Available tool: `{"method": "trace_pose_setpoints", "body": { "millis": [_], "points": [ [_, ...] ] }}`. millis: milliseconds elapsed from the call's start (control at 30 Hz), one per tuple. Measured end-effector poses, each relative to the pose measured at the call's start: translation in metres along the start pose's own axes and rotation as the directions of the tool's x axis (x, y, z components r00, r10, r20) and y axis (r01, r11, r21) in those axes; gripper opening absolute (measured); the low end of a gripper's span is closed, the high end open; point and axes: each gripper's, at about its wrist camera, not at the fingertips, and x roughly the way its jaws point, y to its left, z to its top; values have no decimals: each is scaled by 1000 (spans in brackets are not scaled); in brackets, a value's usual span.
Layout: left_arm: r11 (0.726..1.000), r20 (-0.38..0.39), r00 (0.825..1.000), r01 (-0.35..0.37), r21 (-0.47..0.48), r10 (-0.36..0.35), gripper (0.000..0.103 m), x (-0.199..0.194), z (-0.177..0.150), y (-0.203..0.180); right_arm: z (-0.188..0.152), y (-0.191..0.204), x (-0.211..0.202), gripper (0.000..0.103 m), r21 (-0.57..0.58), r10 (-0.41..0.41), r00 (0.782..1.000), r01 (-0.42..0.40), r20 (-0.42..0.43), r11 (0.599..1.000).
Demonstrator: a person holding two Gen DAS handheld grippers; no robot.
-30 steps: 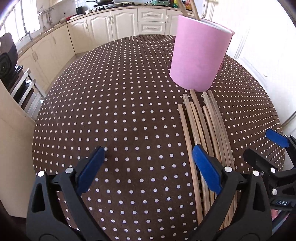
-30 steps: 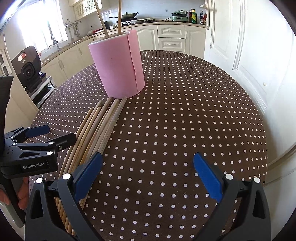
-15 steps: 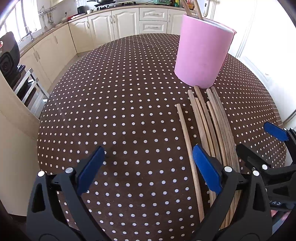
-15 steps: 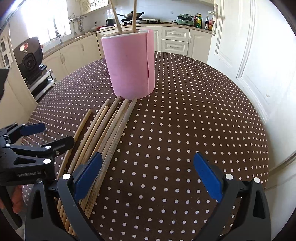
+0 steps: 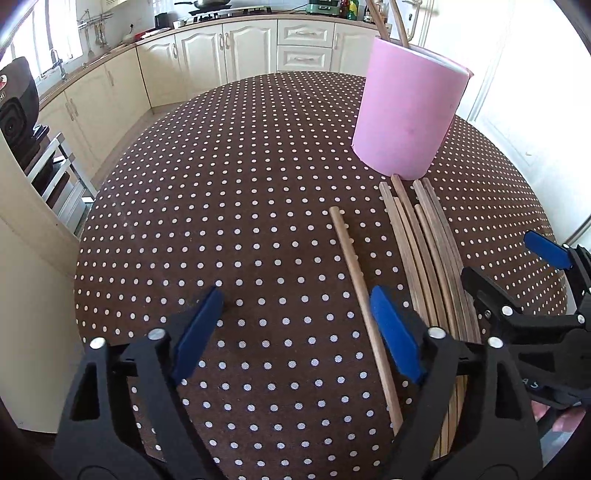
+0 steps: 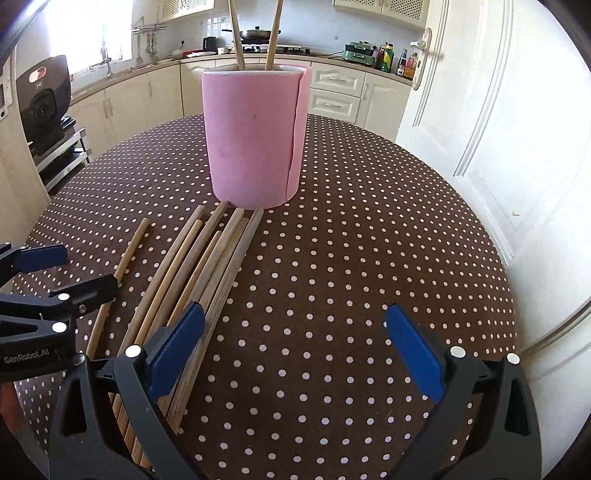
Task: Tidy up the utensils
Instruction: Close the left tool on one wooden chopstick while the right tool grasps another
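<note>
Chopsticks (image 5: 424, 258) bundled lower right on dotted desk (image 5: 221, 184), one stray chopstick (image 5: 354, 277) between closing left gripper (image 5: 295, 332) pads, untouched, right gripper (image 6: 295, 347) released, pink holder (image 6: 255, 140) upper centre

1. Kitchen, daylight from a window (image 6: 92, 33) at left, above a sink tap (image 6: 105, 61).
2. Cream cabinets (image 5: 207, 62) with panelled doors run along the back wall and the left side; drawers (image 5: 304, 46) in the middle.
3. Hob with a pan (image 6: 258, 34) on the worktop; green appliance (image 6: 358, 51) and bottles (image 6: 397, 61) towards the right.
4. White panelled door (image 6: 476, 110) with handle (image 6: 424, 55) at right.
5. Round bench under a brown cloth with white dots (image 5: 229, 206).
6. Black device (image 6: 44, 99) on a metal rack (image 6: 62, 155) at left.
</note>
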Motion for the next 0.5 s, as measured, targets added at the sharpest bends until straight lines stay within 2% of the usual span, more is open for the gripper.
{"method": "trace_pose_setpoints", "body": {
  "millis": [167, 367, 500],
  "points": [
    [999, 15, 1000, 16, 31, -16, 60, -3, 1, -5, 2, 3, 1, 93, 6, 5, 1000, -5, -5, 1000],
    [997, 15, 998, 56, 58, -57, 36, -7, -1, -14, -3, 8, -6, 76, -15, 34, 999, -34, -1, 999],
    [997, -15, 997, 76, 24, -76, 35, -6, -2, -14, -5, 11, -7, 74, -22, 36, 999, -36, 5, 999]
  ]
}}
